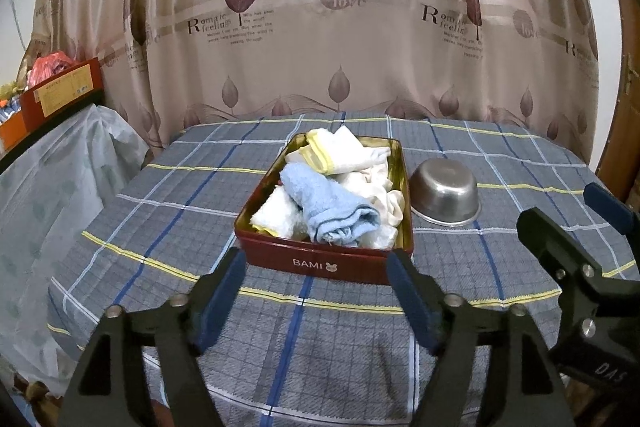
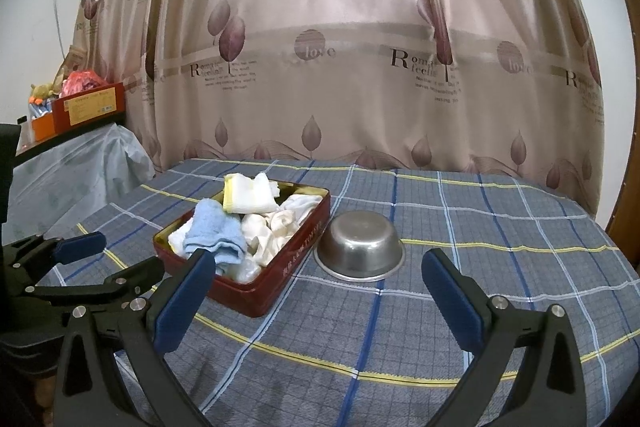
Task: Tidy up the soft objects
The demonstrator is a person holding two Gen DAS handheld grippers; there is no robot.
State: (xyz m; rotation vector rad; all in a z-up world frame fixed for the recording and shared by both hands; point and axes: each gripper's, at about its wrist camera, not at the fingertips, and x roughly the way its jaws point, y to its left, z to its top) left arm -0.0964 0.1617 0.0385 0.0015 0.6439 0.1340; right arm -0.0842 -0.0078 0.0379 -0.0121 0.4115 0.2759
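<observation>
Two grippers hover at the near edge of the worktop [image 1: 168,187], the left gripper [image 1: 320,291] and the right gripper [image 2: 316,291] both wide open and empty. A careless reach could snag the blue towel [image 1: 332,207], heaped above the rim of the red tin [image 1: 320,263], and drag neighbouring white cloths [image 1: 340,147] out, or nudge the upturned steel bowl [image 2: 360,247] just beside the tin. Everything soft lies rumpled inside that tin, mid-worktop.
</observation>
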